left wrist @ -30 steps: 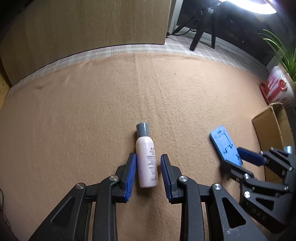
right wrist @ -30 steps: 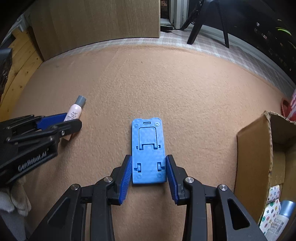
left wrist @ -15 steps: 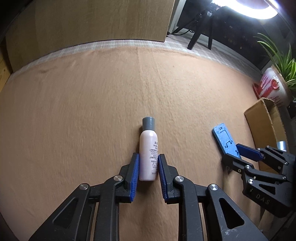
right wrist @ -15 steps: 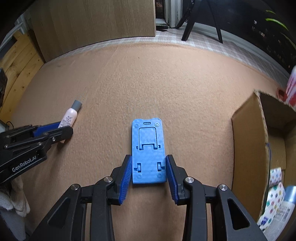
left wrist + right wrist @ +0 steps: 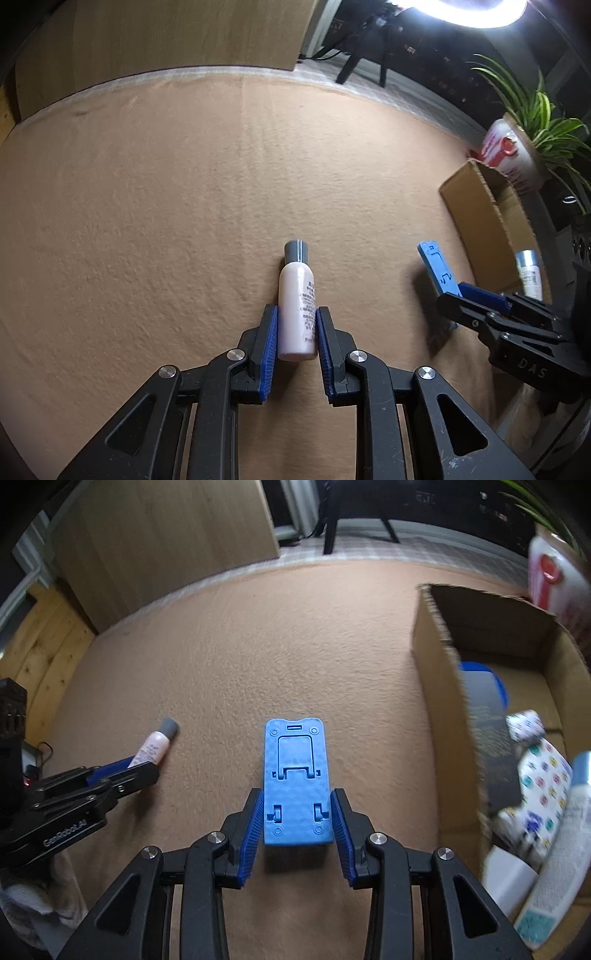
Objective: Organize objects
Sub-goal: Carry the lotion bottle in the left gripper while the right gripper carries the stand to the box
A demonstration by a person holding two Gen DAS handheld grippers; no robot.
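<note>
Left gripper (image 5: 297,332) now clamps pink bottle (image 5: 297,310); right gripper (image 5: 295,823) grips blue stand (image 5: 295,779), raised, nearer cardboard box (image 5: 443,657) at frame right.

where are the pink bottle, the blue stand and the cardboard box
pink bottle (image 5: 297,295), left wrist view, on its pale body
blue stand (image 5: 295,775), right wrist view, on its flat middle
cardboard box (image 5: 436,642), right wrist view, on its near side wall

The box (image 5: 439,672) and its contents are smeared by motion blur; its right side runs off the edge. The bottle (image 5: 297,306) print is too small to read
</note>
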